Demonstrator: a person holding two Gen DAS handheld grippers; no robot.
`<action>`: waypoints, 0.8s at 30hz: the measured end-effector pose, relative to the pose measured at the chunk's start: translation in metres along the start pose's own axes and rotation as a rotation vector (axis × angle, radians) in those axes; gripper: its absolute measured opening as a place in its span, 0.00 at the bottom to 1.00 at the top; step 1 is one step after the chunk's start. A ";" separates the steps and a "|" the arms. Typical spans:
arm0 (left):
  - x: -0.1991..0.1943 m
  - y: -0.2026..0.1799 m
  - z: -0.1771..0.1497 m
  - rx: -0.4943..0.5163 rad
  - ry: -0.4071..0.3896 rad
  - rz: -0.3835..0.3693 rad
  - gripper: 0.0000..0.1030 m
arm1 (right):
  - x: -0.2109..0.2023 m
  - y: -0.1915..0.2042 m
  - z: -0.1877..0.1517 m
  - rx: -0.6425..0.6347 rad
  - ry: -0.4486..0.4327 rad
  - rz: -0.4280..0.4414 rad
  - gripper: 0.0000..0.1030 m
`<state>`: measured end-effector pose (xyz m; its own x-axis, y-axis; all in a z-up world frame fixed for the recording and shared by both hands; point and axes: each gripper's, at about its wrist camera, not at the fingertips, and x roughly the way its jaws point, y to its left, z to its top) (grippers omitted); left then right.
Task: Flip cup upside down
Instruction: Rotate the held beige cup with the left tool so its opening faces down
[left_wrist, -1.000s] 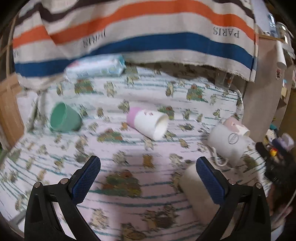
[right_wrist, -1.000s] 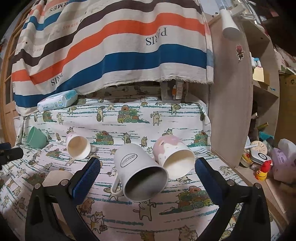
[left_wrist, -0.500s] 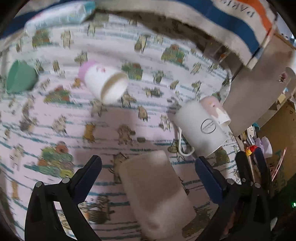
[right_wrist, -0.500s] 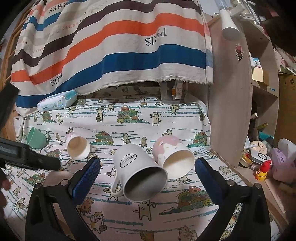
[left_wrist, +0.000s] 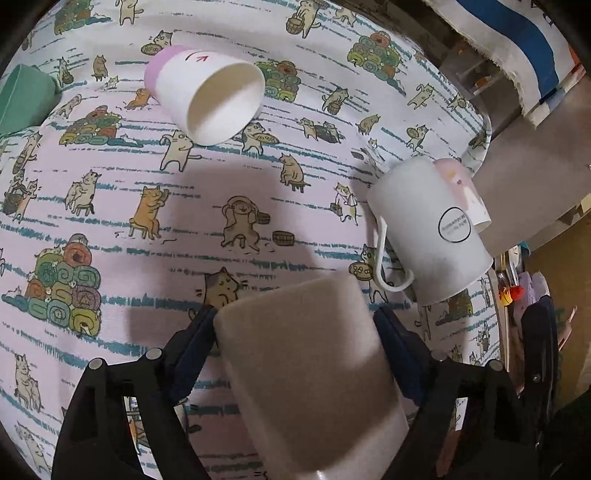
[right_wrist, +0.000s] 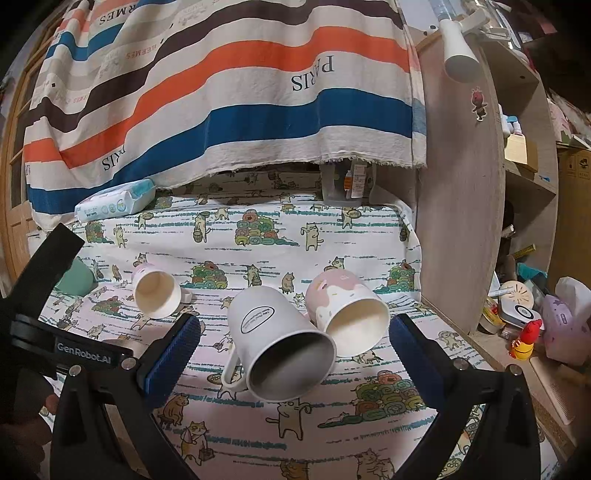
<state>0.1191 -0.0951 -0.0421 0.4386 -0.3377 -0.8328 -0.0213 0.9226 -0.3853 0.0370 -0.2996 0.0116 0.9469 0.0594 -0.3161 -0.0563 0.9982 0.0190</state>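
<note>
A beige cup (left_wrist: 314, 369) lies on its side on the cat-print cloth, base pointing away from me. My left gripper (left_wrist: 295, 325) has its jaws pressed against both sides of it. A white handled mug (right_wrist: 273, 339) and a pink-topped cup (right_wrist: 351, 314) lie on their sides, mouths toward my right gripper (right_wrist: 291, 358), which is open and empty with the mug between its fingers. In the left wrist view the mug (left_wrist: 428, 229) lies at the right. A small pink-based white cup (left_wrist: 207, 96) lies on its side farther off.
A green cup (left_wrist: 22, 96) lies at the far left. A wipes pack (right_wrist: 114, 201) sits at the back under the hanging striped cloth (right_wrist: 221, 92). A wooden shelf panel (right_wrist: 461, 184) borders the table's right edge, with clutter beyond. The left gripper body (right_wrist: 44, 332) shows at the left.
My left gripper has moved down and forward over the beige cup and closed on it. My right gripper has stayed put and open.
</note>
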 end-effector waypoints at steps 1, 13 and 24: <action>0.000 0.000 0.000 -0.004 -0.002 -0.002 0.81 | 0.000 0.000 0.000 0.000 0.000 0.000 1.00; -0.045 -0.005 -0.005 0.089 -0.186 0.013 0.77 | 0.000 0.000 0.000 0.000 0.000 0.000 1.00; -0.080 -0.017 -0.013 0.239 -0.353 0.149 0.64 | 0.001 -0.001 0.000 0.001 0.000 -0.001 1.00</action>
<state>0.0727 -0.0866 0.0261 0.7272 -0.1522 -0.6693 0.0829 0.9874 -0.1345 0.0377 -0.3005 0.0117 0.9468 0.0583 -0.3164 -0.0550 0.9983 0.0194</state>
